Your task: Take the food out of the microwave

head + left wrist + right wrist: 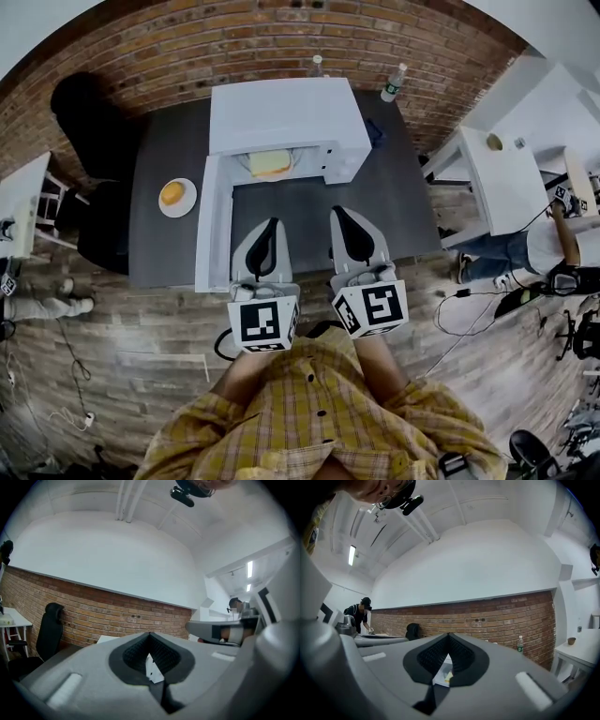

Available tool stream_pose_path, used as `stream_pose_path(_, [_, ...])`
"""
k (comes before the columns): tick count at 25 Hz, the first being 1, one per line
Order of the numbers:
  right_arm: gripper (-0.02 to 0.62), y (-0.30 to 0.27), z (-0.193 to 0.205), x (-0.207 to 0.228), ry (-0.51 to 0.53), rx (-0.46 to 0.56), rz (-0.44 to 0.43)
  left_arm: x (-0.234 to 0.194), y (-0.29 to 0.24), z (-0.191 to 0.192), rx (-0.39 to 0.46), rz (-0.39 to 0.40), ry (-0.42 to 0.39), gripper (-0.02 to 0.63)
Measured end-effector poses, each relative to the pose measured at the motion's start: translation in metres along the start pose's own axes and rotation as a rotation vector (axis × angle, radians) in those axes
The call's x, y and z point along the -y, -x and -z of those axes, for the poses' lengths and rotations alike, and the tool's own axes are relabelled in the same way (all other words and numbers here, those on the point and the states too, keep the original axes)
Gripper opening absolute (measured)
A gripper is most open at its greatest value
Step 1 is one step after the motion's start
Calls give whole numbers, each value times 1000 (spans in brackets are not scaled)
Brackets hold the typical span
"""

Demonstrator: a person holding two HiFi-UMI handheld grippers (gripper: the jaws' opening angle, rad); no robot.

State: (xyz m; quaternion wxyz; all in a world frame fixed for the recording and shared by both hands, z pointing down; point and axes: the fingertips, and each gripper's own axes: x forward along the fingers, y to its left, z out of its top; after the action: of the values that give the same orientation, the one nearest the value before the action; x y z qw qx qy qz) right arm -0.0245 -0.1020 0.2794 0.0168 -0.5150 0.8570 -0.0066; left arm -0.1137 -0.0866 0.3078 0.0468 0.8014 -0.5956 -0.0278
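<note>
A white microwave (281,112) stands on the dark table (394,206), its door (212,225) swung open to the left. Inside lies a yellowish sandwich-like food (270,163). My left gripper (272,223) and right gripper (338,212) hover side by side over the table in front of the open cavity, both shut and empty. In the left gripper view the shut left gripper (150,634) points above the table at the brick wall. In the right gripper view a sliver of the microwave and the food (447,677) shows through the pad hollow of the shut right gripper (449,635).
A white plate (184,208) with an orange bun (172,193) sits on the table left of the door. Two bottles (394,82) (317,65) stand behind the microwave. A black chair (89,131) is at the left, a white table (502,178) and a person (553,246) at the right.
</note>
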Motion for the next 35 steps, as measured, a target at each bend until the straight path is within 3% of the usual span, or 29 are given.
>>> stream_pose_path(5, [4,-11,6,18,-5,-20,6,6,-19,9,-28,7,16,0])
stream_pose_path(13, [5,-34,22,44,-13,-33,-60,11,-53,25,-34,-22,78,-2])
stream_pose_path(22, [3,-59,46,62,-35,-59,-90,-19,-90,66,-103,-82,214,0])
stream_pose_path(35, [5,-77,83,91,-71,-116,-65,-50,-151,135,-134,-90,434,0])
